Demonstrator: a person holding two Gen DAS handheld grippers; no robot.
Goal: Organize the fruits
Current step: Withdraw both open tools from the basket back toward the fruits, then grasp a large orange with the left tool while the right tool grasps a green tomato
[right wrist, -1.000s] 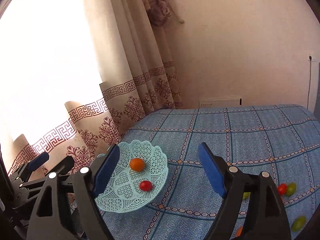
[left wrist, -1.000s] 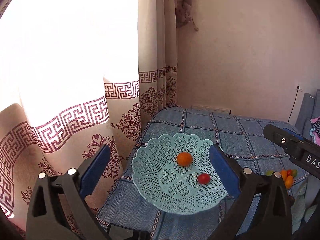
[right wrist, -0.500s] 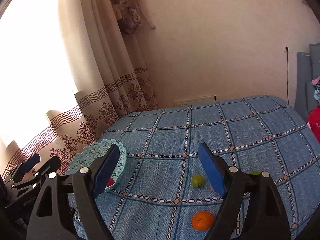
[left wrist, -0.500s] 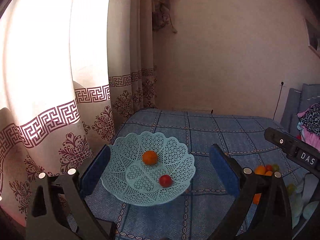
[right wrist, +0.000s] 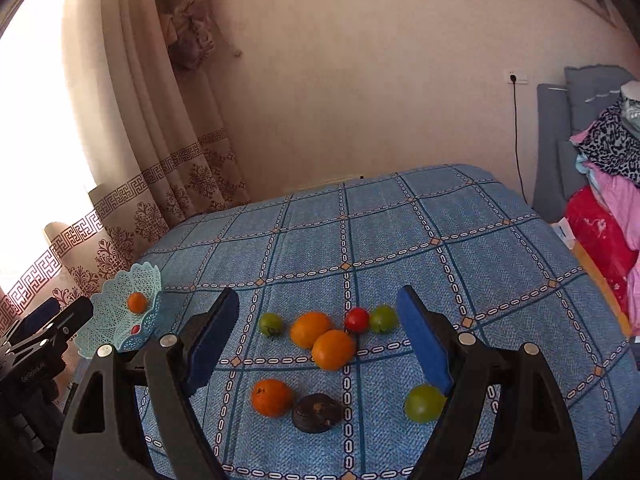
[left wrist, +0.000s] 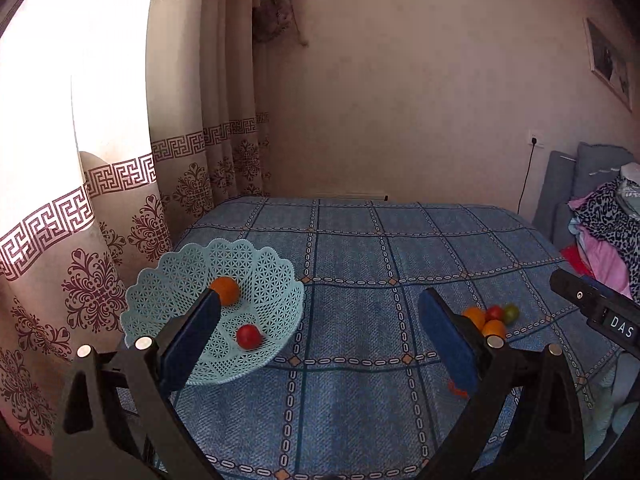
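Both pairs of jaws stand spread wide with nothing between their blue pads. Ahead of the right gripper (right wrist: 318, 336), inside the span of its jaws, loose fruit lies on the blue checked bedspread (right wrist: 400, 232): two oranges (right wrist: 322, 340) touching each other, a red tomato (right wrist: 357, 319) just beside a green tomato (right wrist: 383, 319) near the right jaw, and another green tomato (right wrist: 271, 323) near the left jaw. Closer to the camera, a third orange (right wrist: 272, 397) lies just beside a dark, wrinkled fruit (right wrist: 317, 413), and a large green fruit (right wrist: 424, 403) sits partly behind the right jaw.

Well off to the left of these jaws, at the bed's edge by the patterned curtain (right wrist: 160, 184), stands the pale blue lattice basket (right wrist: 108, 320). From the left gripper (left wrist: 318, 316), the basket is ahead and to the left, partly behind its left jaw, and it holds a small orange (left wrist: 226, 290) and a red tomato (left wrist: 249, 336), apart from each other. Beyond its right jaw part of the loose fruit shows, with the right gripper's black body further right. A pile of clothes (right wrist: 612, 184) lies far right.
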